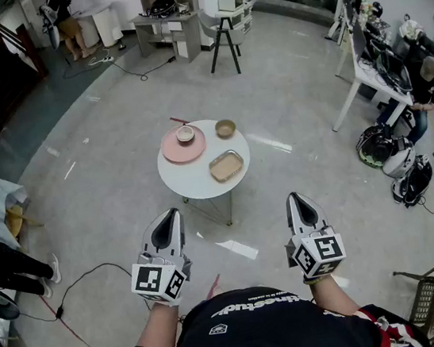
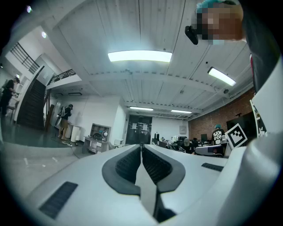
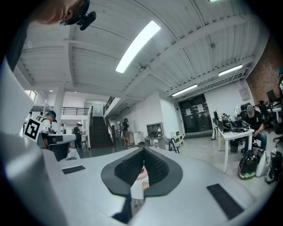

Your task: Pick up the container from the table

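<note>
Well, the largest thing in front of me is the grey floor [image 1: 288,110], and on it, some way ahead, stands the round white desk [image 1: 194,181]. On the desk's far left part lies a pink plate [image 1: 175,150] with a small pale bowl [image 1: 185,135] sitting on it. A tan bowl [image 1: 225,128] sits just beside the plate on its right.

The container [image 1: 226,166] lies on the near right part of the desk. It is a shallow tan tray, rectangular with rounded corners and a raised rim, set at a slant and apart from the plate and both bowls.

I hold my left gripper [image 1: 173,213] and right gripper [image 1: 294,196] level over the floor on my side of the desk. Both are clenched on nothing and well apart from the container.

Only the head view gives the whole desk and the container's full outline. The right gripper view shows its pads meeting tip to tip, and in the slit beneath them a sliver of pink plate and a tan bit of the container. The left gripper view shows its pads pressed together against the far room and the ceiling lights [image 2: 139,56], with a square marker [image 2: 236,136] off to its right.
</note>
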A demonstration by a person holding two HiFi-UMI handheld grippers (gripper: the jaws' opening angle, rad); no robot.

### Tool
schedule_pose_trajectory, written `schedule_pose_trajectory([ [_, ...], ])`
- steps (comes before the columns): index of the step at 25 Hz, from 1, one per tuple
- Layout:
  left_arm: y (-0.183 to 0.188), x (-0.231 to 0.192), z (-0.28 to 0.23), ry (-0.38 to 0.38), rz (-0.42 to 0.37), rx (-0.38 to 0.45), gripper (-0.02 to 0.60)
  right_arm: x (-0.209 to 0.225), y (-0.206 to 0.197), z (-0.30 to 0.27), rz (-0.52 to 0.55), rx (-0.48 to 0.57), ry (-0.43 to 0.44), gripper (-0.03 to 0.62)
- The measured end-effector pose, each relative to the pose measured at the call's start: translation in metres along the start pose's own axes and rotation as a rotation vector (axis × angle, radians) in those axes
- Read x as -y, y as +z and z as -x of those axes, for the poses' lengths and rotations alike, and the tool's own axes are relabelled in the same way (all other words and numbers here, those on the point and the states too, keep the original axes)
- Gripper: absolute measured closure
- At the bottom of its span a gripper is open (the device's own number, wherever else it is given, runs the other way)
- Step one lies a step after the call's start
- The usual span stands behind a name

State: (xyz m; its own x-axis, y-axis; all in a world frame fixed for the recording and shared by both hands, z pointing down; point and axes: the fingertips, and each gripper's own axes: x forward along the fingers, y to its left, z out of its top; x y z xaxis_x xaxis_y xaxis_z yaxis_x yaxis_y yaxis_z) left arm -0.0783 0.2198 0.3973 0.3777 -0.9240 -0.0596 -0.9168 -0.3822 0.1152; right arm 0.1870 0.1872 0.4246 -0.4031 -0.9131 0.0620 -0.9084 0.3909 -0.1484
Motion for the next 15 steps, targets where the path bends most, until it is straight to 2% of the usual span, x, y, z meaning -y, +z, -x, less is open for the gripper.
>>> schedule_pose_trajectory([
  [15, 0.009, -0.009, -0.001, -0.005, 0.009, 0.008, 0.551, -0.011, 0.004, -0.013, -0.014, -0.018, 0.022, 0.592],
])
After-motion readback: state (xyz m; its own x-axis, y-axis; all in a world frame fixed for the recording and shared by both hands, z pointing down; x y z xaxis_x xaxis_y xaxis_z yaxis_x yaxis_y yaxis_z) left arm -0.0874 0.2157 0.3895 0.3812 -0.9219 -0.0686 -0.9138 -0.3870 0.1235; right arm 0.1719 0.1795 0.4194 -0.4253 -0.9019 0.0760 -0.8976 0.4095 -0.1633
